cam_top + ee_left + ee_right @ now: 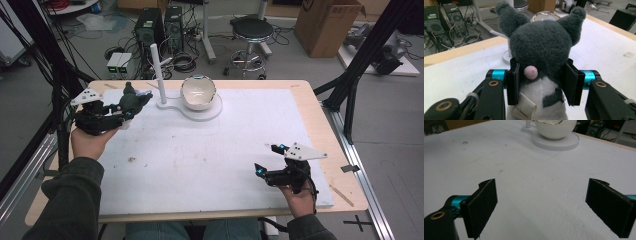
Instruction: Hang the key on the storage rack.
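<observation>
I saw the left gripper pinching the grey plush toy around its body, held above the table's left edge, near the white bowl; right gripper stood spread wide, nothing between its pads.

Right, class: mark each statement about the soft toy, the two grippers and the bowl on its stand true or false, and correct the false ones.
1. The left gripper is shut on the grey soft toy. True.
2. The toy lies inside the white bowl. False: it is held up off the table, to the left of the bowl.
3. The right gripper holds nothing, its jaws wide apart. True.
4. The bowl sits directly on the white table mat. False: it sits on a round white stand.
5. The toy has a pink tail. True.
</observation>
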